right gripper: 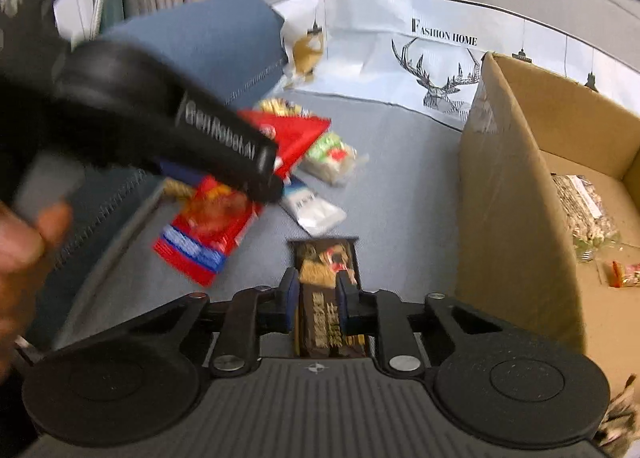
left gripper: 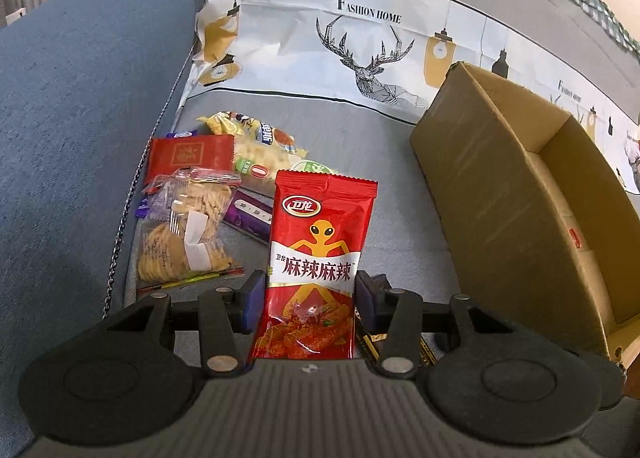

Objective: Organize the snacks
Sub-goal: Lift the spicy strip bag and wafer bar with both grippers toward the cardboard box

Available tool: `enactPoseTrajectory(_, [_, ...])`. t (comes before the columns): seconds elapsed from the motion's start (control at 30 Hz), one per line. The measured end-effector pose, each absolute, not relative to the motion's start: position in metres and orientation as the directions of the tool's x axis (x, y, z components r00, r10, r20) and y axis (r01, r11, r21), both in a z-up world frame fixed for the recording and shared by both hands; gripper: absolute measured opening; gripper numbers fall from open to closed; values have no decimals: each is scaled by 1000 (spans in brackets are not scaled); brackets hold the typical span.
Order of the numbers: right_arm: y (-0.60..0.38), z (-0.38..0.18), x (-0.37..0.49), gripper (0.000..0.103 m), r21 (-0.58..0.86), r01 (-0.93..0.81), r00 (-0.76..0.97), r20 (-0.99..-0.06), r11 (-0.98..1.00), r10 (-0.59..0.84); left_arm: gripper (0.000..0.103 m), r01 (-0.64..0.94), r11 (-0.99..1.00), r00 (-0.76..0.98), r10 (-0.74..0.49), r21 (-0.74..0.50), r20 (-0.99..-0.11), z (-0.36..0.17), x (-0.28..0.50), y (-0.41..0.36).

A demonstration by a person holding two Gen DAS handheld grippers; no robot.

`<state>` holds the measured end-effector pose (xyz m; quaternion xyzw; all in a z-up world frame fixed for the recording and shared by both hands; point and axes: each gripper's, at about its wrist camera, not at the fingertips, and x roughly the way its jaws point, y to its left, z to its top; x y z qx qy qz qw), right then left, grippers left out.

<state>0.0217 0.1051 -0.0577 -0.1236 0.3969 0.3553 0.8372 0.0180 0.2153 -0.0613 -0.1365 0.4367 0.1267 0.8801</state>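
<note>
My left gripper [left gripper: 311, 294] is shut on a red spicy-snack packet [left gripper: 320, 242] that stands upright between its blue pads [left gripper: 256, 294], above the grey sofa seat. The right wrist view shows this gripper's black housing [right gripper: 160, 114], blurred, with the same red packet [right gripper: 204, 242] hanging from it. My right gripper [right gripper: 319, 298] is shut on a dark brown snack packet [right gripper: 326, 258], which lies lengthwise between the pads, low over the seat. An open cardboard box [left gripper: 500, 198] stands to the right of both grippers. The box [right gripper: 504, 186] holds a clear snack bag [right gripper: 584, 214] and a small orange packet [right gripper: 624, 274].
A pile of loose snacks lies at the seat's left: a clear bag of crackers [left gripper: 188, 230], a flat red packet [left gripper: 188, 156], a yellow bag [left gripper: 256, 138] and a purple bar [left gripper: 248, 214]. A white packet [right gripper: 316, 210] lies alone. The blue armrest [left gripper: 80, 118] borders the left. A hand [right gripper: 24, 242] shows.
</note>
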Motion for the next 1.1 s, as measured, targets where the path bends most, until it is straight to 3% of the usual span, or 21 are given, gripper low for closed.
enactPoseTrajectory(0.03, [108,-61,22,52,66,-692,430,-761,719,485,52,-343,930,585,103,-130,-805,-62,18,216])
enactPoseTrajectory(0.07, [110,-65,23,61,62,-688,428,-769,723,474,52,-343,930,583,104,-128,-806,-62,18,216])
enactPoseTrajectory(0.17, [114,-79,30,70,54,-659,416,-805,751,423,52,-348,928,583,101,-135,-806,-63,18,220])
enactPoseTrajectory(0.3, [111,-90,40,65,114,-618,375,-827,778,419,52,-353,926,582,103,-136,-807,-63,18,221])
enactPoseTrajectory(0.33, [111,-88,39,48,120,-628,373,-821,769,433,52,-354,925,583,104,-137,-806,-62,19,221])
enactPoseTrajectory(0.37, [112,-86,37,41,118,-638,376,-814,761,441,52,-355,925,584,105,-137,-805,-62,19,221])
enactPoseTrajectory(1.1, [34,28,22,41,55,-660,650,-459,749,606,52,-353,920,710,143,-173,-689,1,6,194])
